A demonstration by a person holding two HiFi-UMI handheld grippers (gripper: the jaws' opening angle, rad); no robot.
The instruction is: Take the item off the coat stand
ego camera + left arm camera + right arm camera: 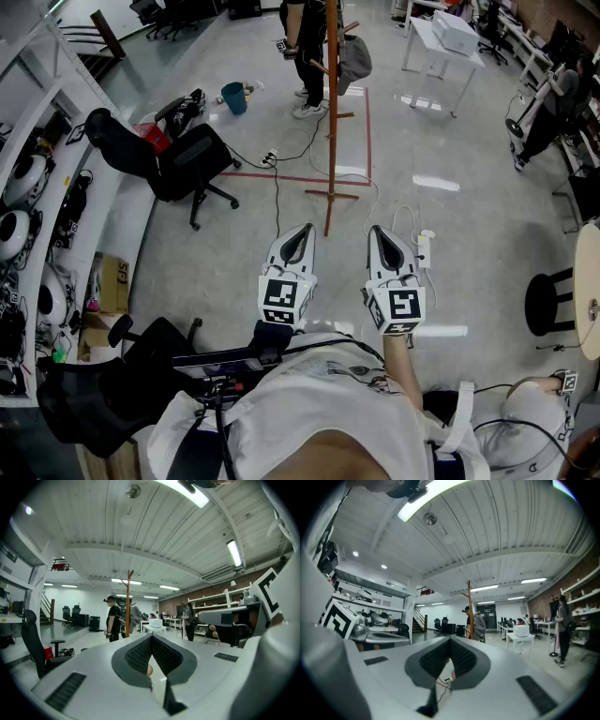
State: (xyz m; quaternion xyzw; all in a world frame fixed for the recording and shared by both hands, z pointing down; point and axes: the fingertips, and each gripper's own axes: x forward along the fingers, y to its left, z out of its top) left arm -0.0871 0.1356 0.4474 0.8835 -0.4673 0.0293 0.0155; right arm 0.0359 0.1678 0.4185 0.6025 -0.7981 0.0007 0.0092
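Observation:
A tall wooden coat stand (pixel 331 103) rises from the floor ahead, and a grey garment (pixel 354 58) hangs on its right side. In the left gripper view the stand (pixel 128 603) and garment (pixel 136 616) are small and far off; the right gripper view also shows the stand (pixel 469 607) and garment (pixel 479 623). A person (pixel 305 47) in black stands just behind the stand. My left gripper (pixel 302 232) and right gripper (pixel 380 232) are held side by side, level, well short of the stand's base. Both have their jaws together with nothing between them.
A black office chair (pixel 192 159) stands left of the stand, with a teal bucket (pixel 233 97) beyond it. Red tape (pixel 367 131) marks the floor round the base. A power strip (pixel 423 248) and cables lie near my right gripper. A white table (pixel 441 42) stands far right, a black stool (pixel 548 300) at right.

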